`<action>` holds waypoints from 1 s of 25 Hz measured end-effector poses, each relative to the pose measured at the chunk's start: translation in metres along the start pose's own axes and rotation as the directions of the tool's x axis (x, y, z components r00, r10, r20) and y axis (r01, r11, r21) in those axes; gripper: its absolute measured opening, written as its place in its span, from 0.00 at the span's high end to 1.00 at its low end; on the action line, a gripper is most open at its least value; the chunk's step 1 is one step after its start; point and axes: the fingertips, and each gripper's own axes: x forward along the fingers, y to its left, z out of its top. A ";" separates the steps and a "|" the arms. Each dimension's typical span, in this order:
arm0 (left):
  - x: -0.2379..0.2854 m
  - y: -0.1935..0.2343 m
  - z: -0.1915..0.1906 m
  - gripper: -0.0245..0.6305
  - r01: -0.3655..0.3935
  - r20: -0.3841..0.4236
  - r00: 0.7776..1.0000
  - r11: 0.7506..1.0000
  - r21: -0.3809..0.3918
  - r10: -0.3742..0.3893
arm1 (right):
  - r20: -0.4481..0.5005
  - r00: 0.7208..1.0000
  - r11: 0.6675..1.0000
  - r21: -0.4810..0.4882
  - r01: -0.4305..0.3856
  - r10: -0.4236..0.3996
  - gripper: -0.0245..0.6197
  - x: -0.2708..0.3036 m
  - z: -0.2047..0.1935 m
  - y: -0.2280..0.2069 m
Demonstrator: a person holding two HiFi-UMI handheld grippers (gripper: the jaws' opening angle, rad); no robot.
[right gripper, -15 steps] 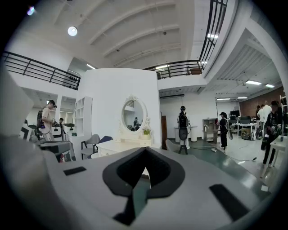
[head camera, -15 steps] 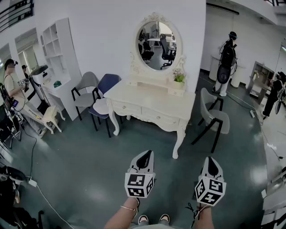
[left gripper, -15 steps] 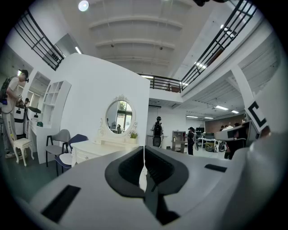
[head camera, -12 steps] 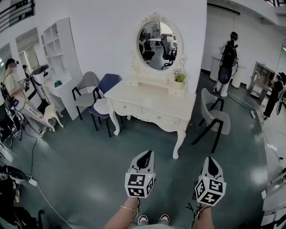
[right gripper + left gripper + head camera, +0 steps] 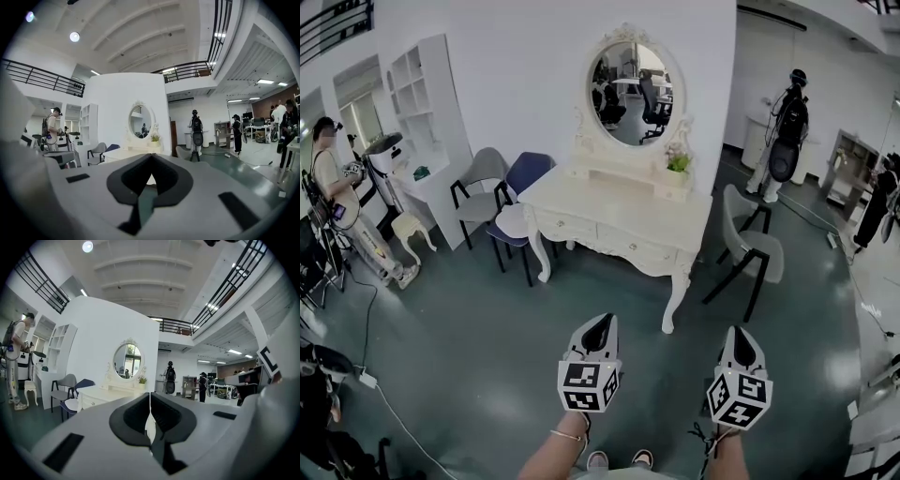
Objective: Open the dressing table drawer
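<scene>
Teal-green floor fills most of the head view, a wide bare stretch between the person and the cream dressing table, which stands against the white wall well ahead of both grippers. An oval mirror rises at the back of the table. A grey chair sits just off the table's right leg; a blue chair and a second grey chair crowd its left end. The front apron shows a left drawer front and a right drawer front, both flush and shut, knobs too small to make out. A small potted plant stands on the surface at the right. The left gripper and the right gripper are held side by side and about level, aimed at the table; the jaws of each are closed together with nothing between them. Judged progress: nothing done yet, this is the approach. What's left is to walk in, part the jaws, take a knob and pull. Room looks fine: the straight path to the table front is free, and the drawers have space to slide out, with the chairs off to the sides and the table's front corner leg the nearest edges to mind.
</scene>
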 end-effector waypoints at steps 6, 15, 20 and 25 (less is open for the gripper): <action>0.003 0.002 -0.001 0.93 -0.010 -0.007 1.000 1.000 -0.002 0.010 | 0.000 1.000 1.000 0.002 -0.002 0.002 0.94 0.003 0.001 -0.002; 0.005 0.004 -0.004 0.93 -0.025 -0.013 1.000 1.000 0.004 0.025 | -0.002 1.000 1.000 0.007 -0.003 0.003 0.84 0.006 -0.002 -0.006; 0.006 0.003 -0.004 0.93 -0.030 -0.019 0.999 1.000 0.009 0.030 | -0.002 1.000 1.000 0.012 -0.001 0.001 0.78 0.008 -0.001 -0.009; 0.006 0.000 -0.005 0.93 -0.041 -0.022 0.999 0.999 0.011 0.041 | -0.005 1.000 1.000 0.015 -0.004 0.004 0.74 0.009 -0.004 -0.014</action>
